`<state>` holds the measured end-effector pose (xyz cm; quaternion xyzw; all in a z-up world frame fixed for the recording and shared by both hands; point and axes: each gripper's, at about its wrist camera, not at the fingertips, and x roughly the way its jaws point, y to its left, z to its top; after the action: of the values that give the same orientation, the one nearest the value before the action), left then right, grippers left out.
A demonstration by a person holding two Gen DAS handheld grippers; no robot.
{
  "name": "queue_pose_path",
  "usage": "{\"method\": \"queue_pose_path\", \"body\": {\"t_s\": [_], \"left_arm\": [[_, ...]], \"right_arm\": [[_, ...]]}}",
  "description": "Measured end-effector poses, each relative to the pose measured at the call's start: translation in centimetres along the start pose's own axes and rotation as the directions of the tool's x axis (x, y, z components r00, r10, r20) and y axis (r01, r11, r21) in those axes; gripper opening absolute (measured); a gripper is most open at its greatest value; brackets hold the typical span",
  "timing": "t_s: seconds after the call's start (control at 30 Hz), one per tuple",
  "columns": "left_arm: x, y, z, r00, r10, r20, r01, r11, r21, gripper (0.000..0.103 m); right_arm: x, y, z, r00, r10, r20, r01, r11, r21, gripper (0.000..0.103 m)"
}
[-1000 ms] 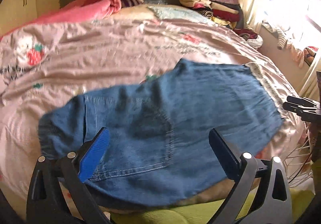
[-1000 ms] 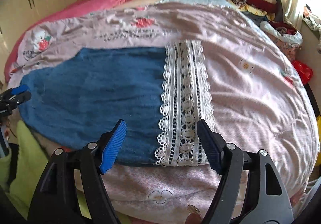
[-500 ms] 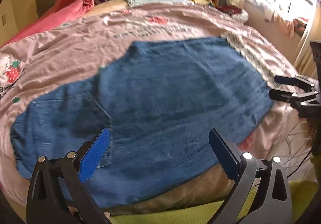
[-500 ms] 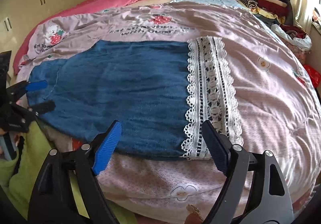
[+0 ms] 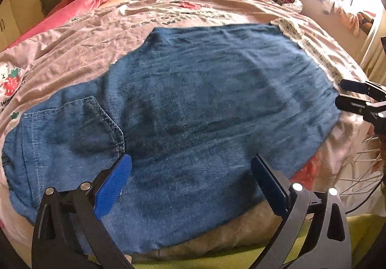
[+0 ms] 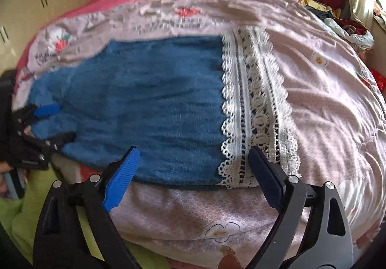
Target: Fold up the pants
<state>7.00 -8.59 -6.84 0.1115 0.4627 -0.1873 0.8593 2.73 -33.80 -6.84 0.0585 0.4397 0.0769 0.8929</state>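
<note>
Pants [image 6: 149,105] flat on bed [image 6: 325,105], beyond opening, empty right claw [image 6: 193,170].

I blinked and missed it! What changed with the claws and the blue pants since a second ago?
The left claw swung closer and lower over the pants, so their pocket now sits at its left. The right claw is opening wider, nothing between its fingers. The pants stayed flat on the bed, lace cuff in place, held by neither claw.
</note>
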Motion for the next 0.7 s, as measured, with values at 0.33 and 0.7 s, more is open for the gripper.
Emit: {"method": "queue_pose_path", "body": {"t_s": [0.33,0.7], "left_arm": [[-4.6,0.7,2.8,0.994,0.004,0.106,-0.001,0.999,-0.036,0.099],[-4.9,1.0,8.1,0.992,-0.036,0.121,0.042,0.998,-0.053,0.099]], "right_arm": [[-3.8,-3.5,1.1,0.994,-0.042,0.106,0.032,0.995,0.1,0.086],[-6.5,-8.1,0.7,0.979,-0.08,0.188,0.046,0.983,0.179,0.089]]}}
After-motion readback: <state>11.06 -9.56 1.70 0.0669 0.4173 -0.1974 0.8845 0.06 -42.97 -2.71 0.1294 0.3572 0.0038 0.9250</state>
